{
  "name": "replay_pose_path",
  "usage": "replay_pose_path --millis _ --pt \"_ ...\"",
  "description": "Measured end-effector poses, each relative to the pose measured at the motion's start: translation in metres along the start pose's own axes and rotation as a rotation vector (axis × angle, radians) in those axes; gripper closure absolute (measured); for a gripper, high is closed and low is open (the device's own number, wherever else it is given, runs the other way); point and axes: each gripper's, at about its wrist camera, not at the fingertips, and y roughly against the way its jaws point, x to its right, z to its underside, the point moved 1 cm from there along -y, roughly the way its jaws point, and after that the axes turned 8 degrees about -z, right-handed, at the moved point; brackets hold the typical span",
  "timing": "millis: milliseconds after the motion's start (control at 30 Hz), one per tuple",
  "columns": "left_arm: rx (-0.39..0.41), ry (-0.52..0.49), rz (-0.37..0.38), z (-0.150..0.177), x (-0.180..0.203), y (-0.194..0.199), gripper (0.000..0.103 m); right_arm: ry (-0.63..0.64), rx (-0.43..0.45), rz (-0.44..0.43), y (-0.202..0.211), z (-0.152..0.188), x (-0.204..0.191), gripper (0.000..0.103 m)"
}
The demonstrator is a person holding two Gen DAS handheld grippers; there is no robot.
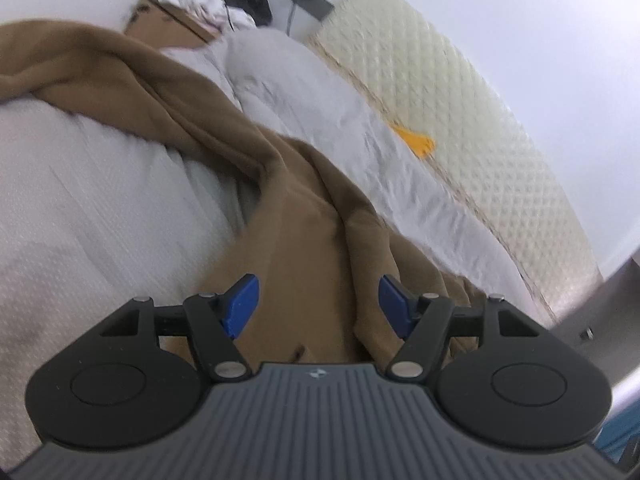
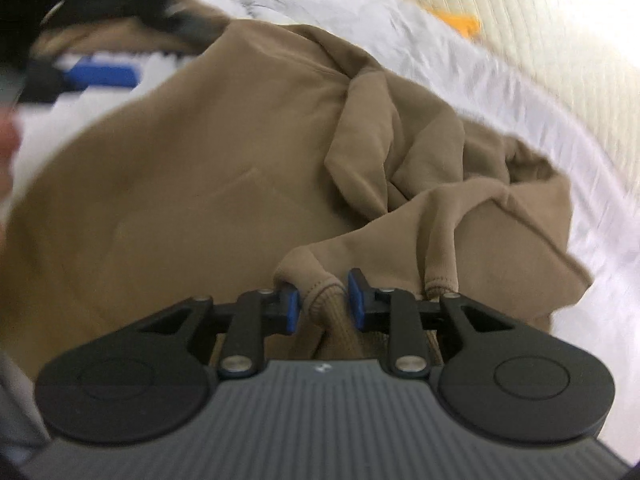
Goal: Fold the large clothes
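Brown garment sprawled on the white bed, ribbed cuff between my right tongs.

My left tongs (image 1: 318, 306) stand wide with nothing between the blue pads, hovering over the soft, matte brown garment (image 1: 296, 236), which runs ahead of them in long rumpled folds across the white bed (image 1: 80, 200). My right tongs (image 2: 323, 300) are narrow, and a ribbed cuff (image 2: 322, 298) bunches between their pads; I cannot tell whether they press it. Beyond and right of both tongs lie a wrinkled white quilt (image 1: 344, 120), a small orange thing (image 1: 418, 142) too blurred to name, and a cream diamond-quilted headboard (image 1: 460, 92). The right view's upper left is smeared dark blur.
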Motion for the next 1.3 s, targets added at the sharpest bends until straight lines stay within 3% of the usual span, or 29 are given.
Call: replay_pose_path --millis 133,300,400,533,667,733,833,867,900,933,967,1000,1100,1300 --pt "-0.091 -0.049 0.063 0.009 0.009 -0.014 0.032 0.134 0.104 0.069 0.007 0.036 -0.015 0.074" --pt "-0.244 -0.058 0.212 0.028 0.02 -0.033 0.032 0.146 0.184 0.086 0.017 0.063 -0.014 0.075" --pt "-0.327 -0.074 0.254 0.042 0.031 -0.048 0.032 0.09 0.229 0.08 0.022 0.073 -0.01 0.075" --pt "-0.437 -0.099 0.311 0.065 0.043 -0.064 0.032 -0.106 0.269 0.015 0.026 0.088 0.011 0.073" --pt "-0.504 -0.122 0.289 0.081 0.054 -0.082 0.032 -0.288 0.242 -0.101 0.018 0.093 0.038 0.073" --pt "-0.531 -0.152 0.246 0.087 0.055 -0.091 0.032 -0.26 0.222 -0.11 0.015 0.089 0.038 0.073" --pt "-0.574 -0.159 0.226 0.091 0.053 -0.103 0.032 -0.102 0.178 -0.077 0.015 0.083 0.028 0.071" --pt "-0.579 -0.159 0.226 0.094 0.053 -0.104 0.032 -0.021 0.149 -0.061 0.014 0.082 0.022 0.068" --pt "-0.585 -0.16 0.23 0.095 0.053 -0.106 0.032 0.05 0.127 -0.052 0.014 0.083 0.015 0.056" --pt "-0.592 -0.163 0.232 0.097 0.055 -0.109 0.032 0.114 0.114 -0.053 0.015 0.085 0.008 0.051" --pt "-0.595 -0.163 0.234 0.098 0.056 -0.11 0.033 0.169 0.116 -0.051 0.018 0.086 0.002 0.038" --pt "-0.595 -0.164 0.231 0.099 0.056 -0.112 0.033 0.213 0.118 -0.06 0.021 0.087 -0.002 0.013" --pt "-0.588 -0.188 0.226 0.102 0.059 -0.112 0.034 0.278 0.128 -0.036 0.028 0.089 -0.008 0.01" --pt "-0.58 -0.186 0.232 0.1 0.059 -0.107 0.037 0.158 0.137 -0.083 0.043 0.089 0.014 0.01"
